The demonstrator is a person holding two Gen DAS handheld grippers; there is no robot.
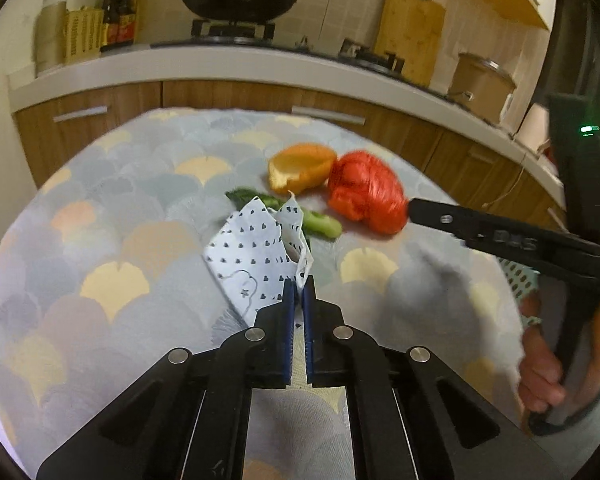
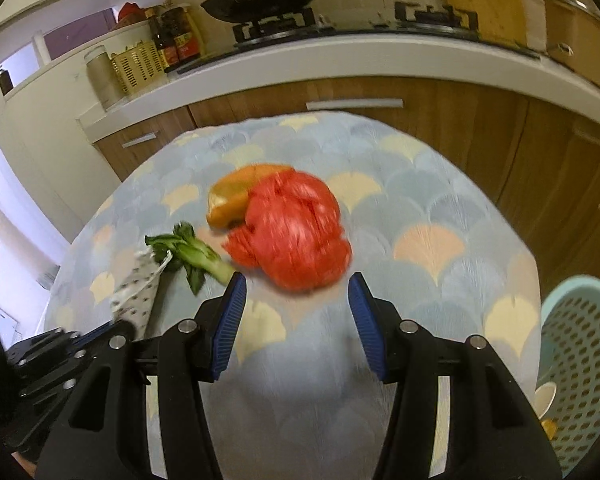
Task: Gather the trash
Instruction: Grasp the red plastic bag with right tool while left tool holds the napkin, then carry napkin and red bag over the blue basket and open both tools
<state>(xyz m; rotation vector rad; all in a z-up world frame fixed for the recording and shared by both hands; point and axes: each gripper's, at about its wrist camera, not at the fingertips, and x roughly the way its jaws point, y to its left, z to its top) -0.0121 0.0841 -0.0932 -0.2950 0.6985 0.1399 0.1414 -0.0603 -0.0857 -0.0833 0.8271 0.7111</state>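
On the table [image 1: 100, 208], the left claw [image 1: 299, 285] is clamped on the near edge of a heart-printed paper scrap [image 1: 252, 256]. Just beyond it lies a green vegetable stalk [image 2: 196, 256], then an orange peel [image 1: 300, 166] touching a crumpled red plastic bag [image 2: 296, 232]. The right claw [image 2: 296, 292] stands wide apart, just near of the bag. A pale blue basket [image 2: 580, 364] sits far right.

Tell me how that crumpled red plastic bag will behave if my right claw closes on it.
The red plastic bag looks crumpled and thin, so it will probably squash and feel light. Its shiny film may slip on the pads, so grip a thick fold. It touches the orange peel, which may get nudged. The right claw stands open just short of it.
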